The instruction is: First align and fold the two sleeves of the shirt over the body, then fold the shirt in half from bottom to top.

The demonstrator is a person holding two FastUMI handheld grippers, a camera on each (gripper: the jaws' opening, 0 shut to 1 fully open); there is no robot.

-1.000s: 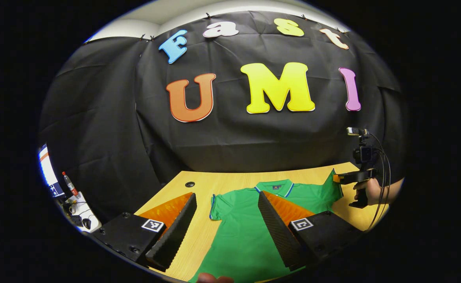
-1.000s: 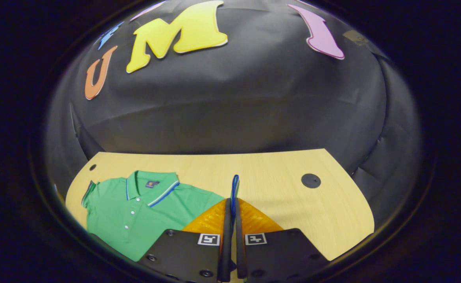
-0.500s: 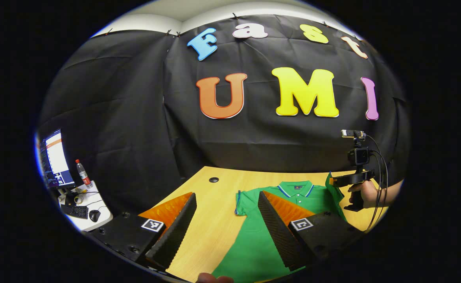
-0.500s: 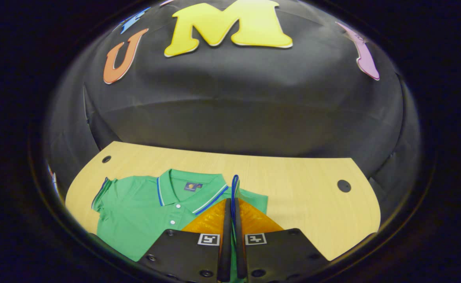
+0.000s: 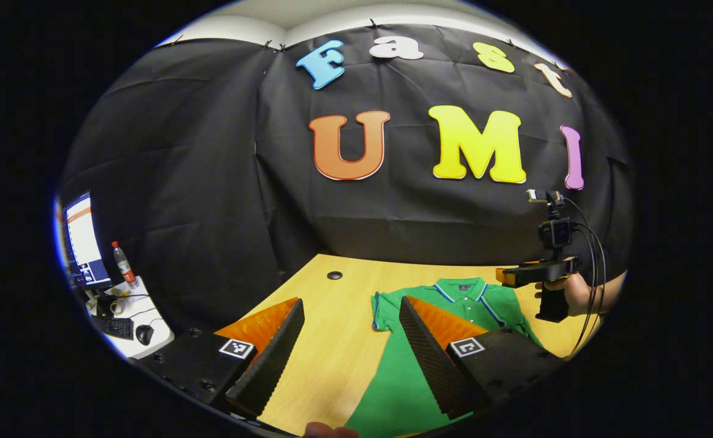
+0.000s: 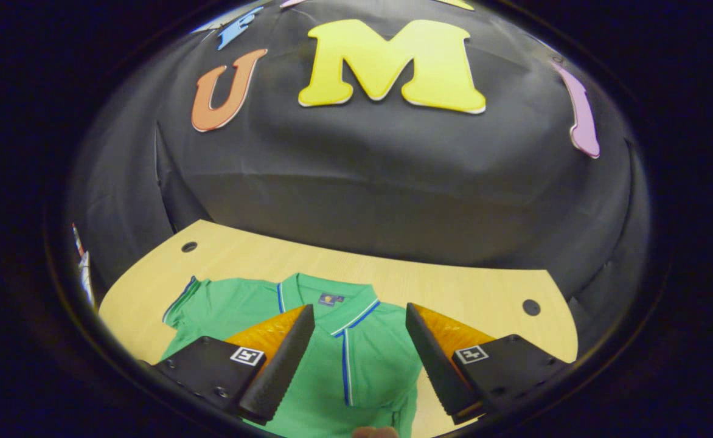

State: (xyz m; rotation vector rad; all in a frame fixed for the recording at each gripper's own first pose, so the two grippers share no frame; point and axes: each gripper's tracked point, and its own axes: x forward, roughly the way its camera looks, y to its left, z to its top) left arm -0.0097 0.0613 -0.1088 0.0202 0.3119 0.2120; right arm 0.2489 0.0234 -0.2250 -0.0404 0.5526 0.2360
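Black cloth is hung behind a light wooden table (image 5: 332, 340), into whose top two round cable holes (image 6: 531, 306) are set, one near each far corner. On the table a green polo shirt (image 6: 332, 377) is laid flat with its collar toward the cloth; in the right gripper view one sleeve (image 6: 347, 365) is seen folded over the body, its blue-trimmed cuff running down the chest, while the other sleeve (image 6: 189, 304) is spread out to the side.

The left gripper (image 5: 350, 353) is held above the near part of the table with its fingers wide apart and nothing between them; part of the shirt is hidden behind one finger. The right gripper (image 6: 359, 359) is likewise spread wide and empty above the shirt's chest, and in the left gripper view it is seen at the far side, gripped by a hand (image 5: 578, 292) with cables trailing from it.

Beyond the table's edge a side desk (image 5: 143, 322) is seen carrying a lit monitor (image 5: 83, 240), a bottle (image 5: 123, 263), a keyboard (image 5: 116, 327) and a mouse (image 5: 145, 333).
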